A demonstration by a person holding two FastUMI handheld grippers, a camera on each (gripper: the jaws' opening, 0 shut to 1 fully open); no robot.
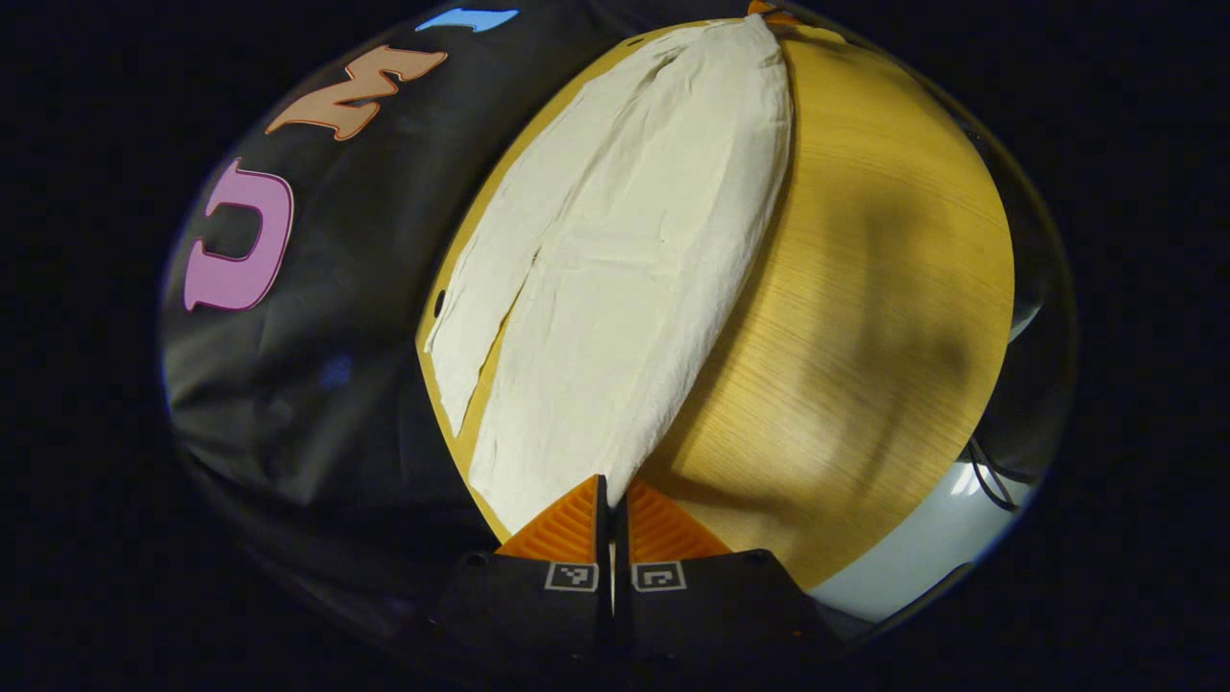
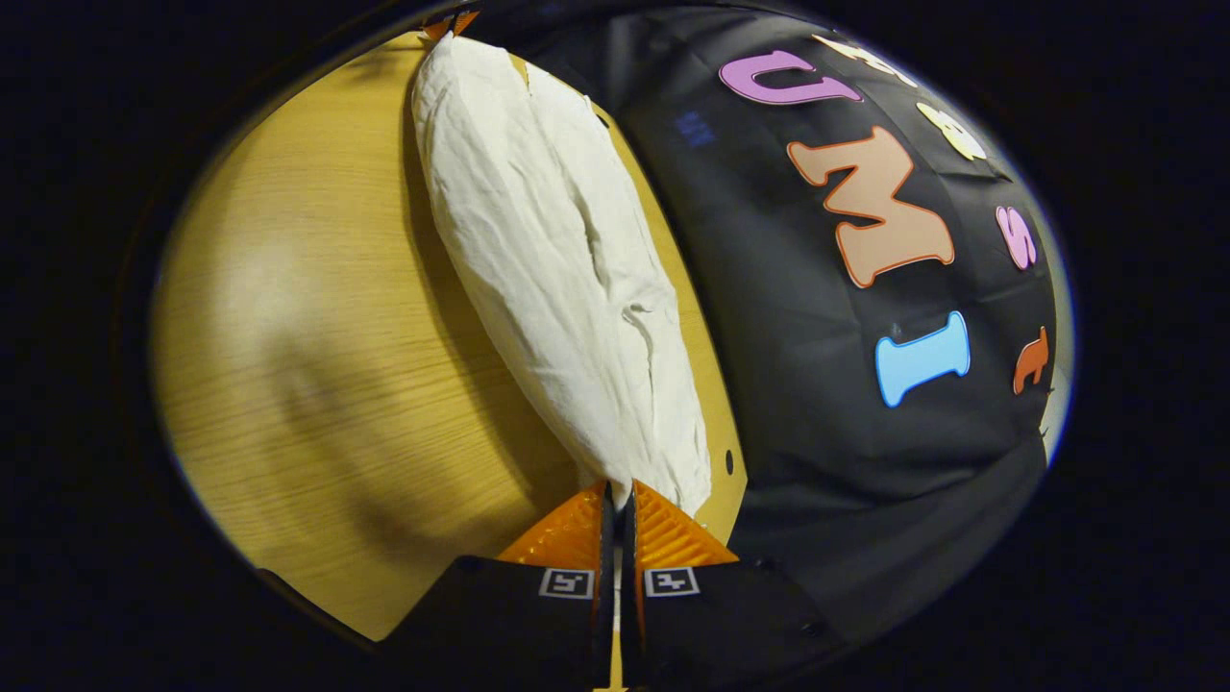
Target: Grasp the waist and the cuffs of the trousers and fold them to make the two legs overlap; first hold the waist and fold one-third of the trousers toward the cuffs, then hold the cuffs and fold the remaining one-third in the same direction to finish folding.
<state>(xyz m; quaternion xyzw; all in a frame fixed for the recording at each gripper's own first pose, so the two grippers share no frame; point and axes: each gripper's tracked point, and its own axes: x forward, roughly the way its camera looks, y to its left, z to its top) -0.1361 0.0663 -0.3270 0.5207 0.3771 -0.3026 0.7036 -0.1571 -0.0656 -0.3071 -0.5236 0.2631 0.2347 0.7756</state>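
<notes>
1. Trousers [image 1: 615, 279] stretched along the table [image 1: 865, 336] far edge, legs nearly overlapped.
2. Left gripper [image 1: 612, 495] and right gripper [image 2: 620, 500]: fingers pinching opposite fabric ends.
3. Likely light, limp, wrinkly; grip waist and cuff hems.

- The left gripper [image 1: 612, 492] has its two fingers pressed together on the near end of the trousers [image 1: 615, 279].
- The pale trousers stretch straight ahead of the gripper, lengthwise, with a split between two layers on the left.
- The wooden counter [image 1: 865, 336] lies beneath, bare to the right of the gripper.
- At the trousers' far end sits the other gripper [image 1: 764, 10].
</notes>
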